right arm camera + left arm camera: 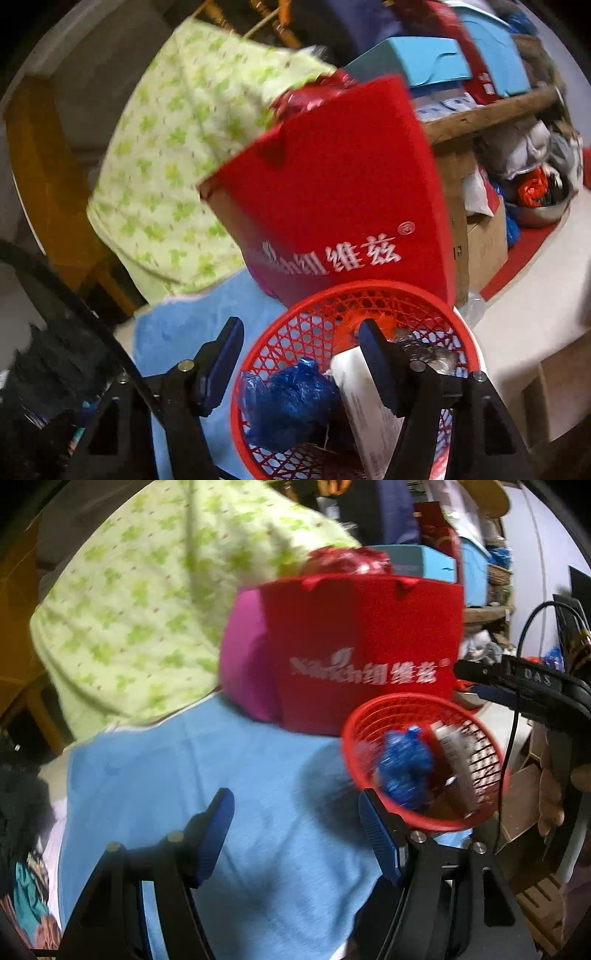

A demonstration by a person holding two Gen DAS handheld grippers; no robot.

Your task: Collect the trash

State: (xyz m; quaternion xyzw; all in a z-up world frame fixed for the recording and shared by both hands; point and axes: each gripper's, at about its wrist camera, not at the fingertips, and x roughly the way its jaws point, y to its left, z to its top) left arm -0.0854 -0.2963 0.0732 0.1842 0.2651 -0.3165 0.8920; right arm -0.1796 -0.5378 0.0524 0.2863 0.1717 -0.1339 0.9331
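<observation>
A red mesh basket (476, 738) stands on a blue cloth (221, 775). It holds a crumpled blue plastic bag (404, 766) and a white carton (456, 764). My left gripper (295, 805) is open and empty over the cloth, left of the basket. In the right wrist view the basket (325, 314) is close below, with the blue bag (291, 398) and white carton (365, 398) inside. My right gripper (301, 332) is open and empty above the basket's left rim. The right gripper's body (517, 686) shows at the right of the left wrist view.
A red paper bag with white lettering (362, 646) stands just behind the basket, also in the right wrist view (343, 192). A green-patterned quilt (147, 602) lies at the left. Cardboard boxes (480, 240), blue boxes (424, 62) and a metal bowl (543, 214) crowd the right.
</observation>
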